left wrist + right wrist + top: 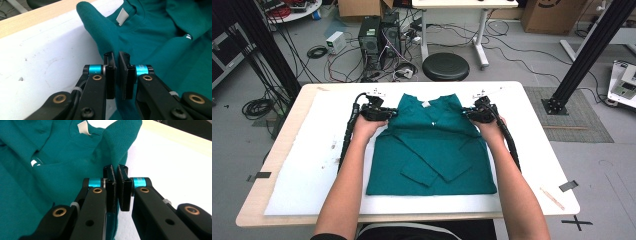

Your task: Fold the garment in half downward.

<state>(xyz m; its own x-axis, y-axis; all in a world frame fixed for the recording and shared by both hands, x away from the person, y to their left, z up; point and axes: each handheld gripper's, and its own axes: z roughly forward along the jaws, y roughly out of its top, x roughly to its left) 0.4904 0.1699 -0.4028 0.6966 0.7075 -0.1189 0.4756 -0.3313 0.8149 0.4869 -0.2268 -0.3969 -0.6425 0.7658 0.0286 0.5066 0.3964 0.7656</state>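
Only blank white tag (122, 16) inside shirt (150, 37).

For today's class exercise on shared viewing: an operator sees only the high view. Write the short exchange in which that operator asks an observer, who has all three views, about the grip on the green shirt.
Operator: Is the left gripper pinching cloth?
Observer: Yes. In the left gripper view its jaws are closed on a raised fold of the green shirt.
Operator: And the right gripper?
Observer: The right gripper view shows its jaws clamping a lifted fold at the shirt's edge.
Operator: Anything at the collar?
Observer: A white tag sits inside the neckline.
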